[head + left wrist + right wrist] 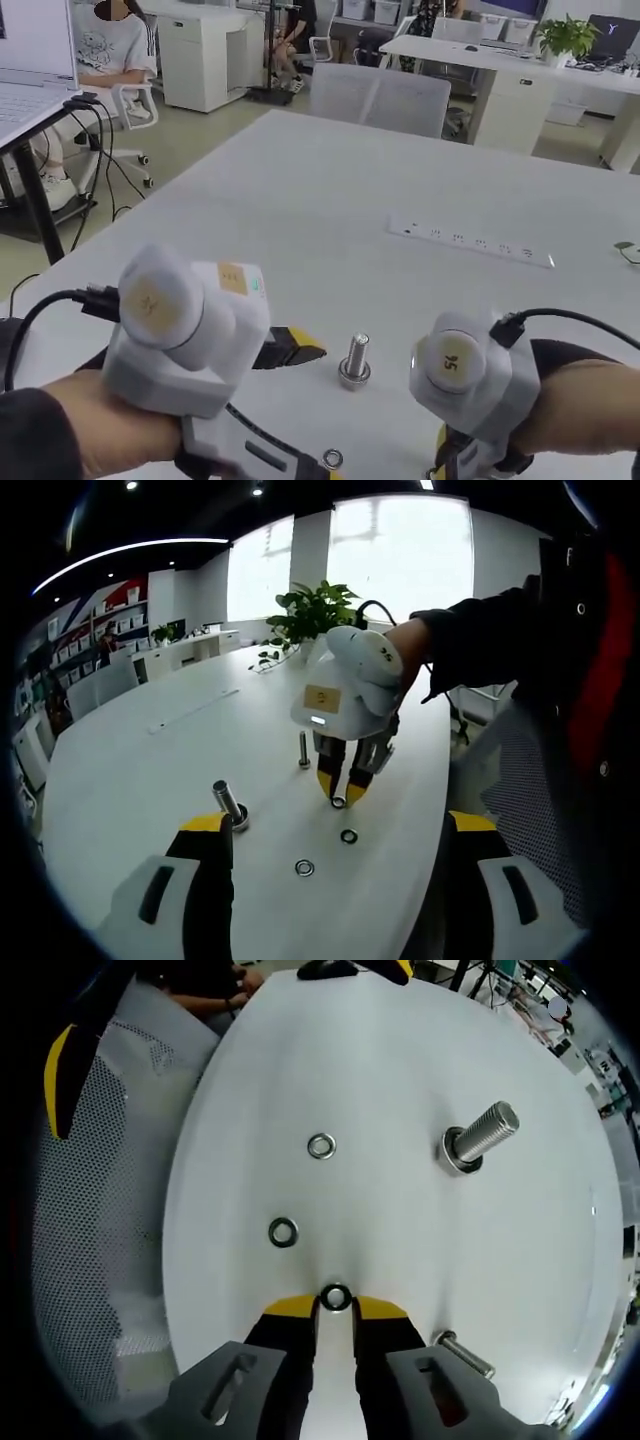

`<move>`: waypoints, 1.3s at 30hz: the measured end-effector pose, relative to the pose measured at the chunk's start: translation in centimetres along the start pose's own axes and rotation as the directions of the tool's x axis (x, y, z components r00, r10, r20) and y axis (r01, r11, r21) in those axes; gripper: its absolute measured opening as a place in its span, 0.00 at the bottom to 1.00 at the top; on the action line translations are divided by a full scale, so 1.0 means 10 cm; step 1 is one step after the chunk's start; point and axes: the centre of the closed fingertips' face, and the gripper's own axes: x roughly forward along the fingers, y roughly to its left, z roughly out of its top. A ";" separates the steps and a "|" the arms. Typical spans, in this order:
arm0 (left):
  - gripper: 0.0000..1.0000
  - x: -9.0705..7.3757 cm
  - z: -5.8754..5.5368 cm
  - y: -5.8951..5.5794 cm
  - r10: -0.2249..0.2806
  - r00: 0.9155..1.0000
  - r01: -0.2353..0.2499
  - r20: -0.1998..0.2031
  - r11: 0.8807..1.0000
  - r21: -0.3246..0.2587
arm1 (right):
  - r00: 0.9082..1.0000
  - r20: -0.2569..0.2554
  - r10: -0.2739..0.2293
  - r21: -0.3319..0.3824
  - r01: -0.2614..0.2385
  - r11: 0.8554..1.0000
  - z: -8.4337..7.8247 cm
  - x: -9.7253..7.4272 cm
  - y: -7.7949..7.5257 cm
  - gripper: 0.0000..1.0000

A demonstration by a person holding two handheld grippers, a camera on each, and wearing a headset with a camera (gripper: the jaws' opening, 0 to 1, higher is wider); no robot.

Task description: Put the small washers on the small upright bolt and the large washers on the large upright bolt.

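Note:
The large bolt (355, 360) stands upright on the white table (300, 200); it is also the large bolt (480, 1135) in the right gripper view. The small bolt (462, 1353) stands just right of my right gripper (335, 1305), whose jaws are shut on a washer (335, 1297) at table level. Two more washers (321, 1146) (283, 1231) lie flat ahead of it. My left gripper (337, 825) is wide open and holds nothing, with the large bolt (230, 805) beside its left jaw. Facing it across the table is the right gripper (338, 795).
A white power strip (470, 242) lies further back on the table. A grey chair (380, 98) stands at the far edge. At the left is a desk with a laptop (30, 60), where a person is sitting. The table's near edge runs close to both grippers.

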 end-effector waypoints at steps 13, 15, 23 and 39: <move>0.86 -0.01 0.00 0.00 0.003 1.000 -0.003 0.002 1.000 -0.002 | 1.000 -0.009 0.007 0.014 -0.007 1.000 -0.01 0.00 0.00 0.14; 0.86 -0.01 0.00 0.01 0.003 1.000 -0.003 0.002 1.000 -0.003 | 1.000 -0.009 0.010 0.020 -0.010 1.000 -0.01 0.00 0.00 0.14; 0.86 0.00 -0.02 0.00 0.001 1.000 -0.001 0.000 1.000 -0.003 | 1.000 -0.008 0.011 0.033 -0.011 0.999 -0.05 -0.04 0.00 0.14; 0.86 0.00 -0.01 0.00 -0.002 1.000 0.002 -0.004 1.000 0.000 | 1.000 0.012 -0.005 0.110 0.004 0.994 -0.25 -0.21 -0.07 0.14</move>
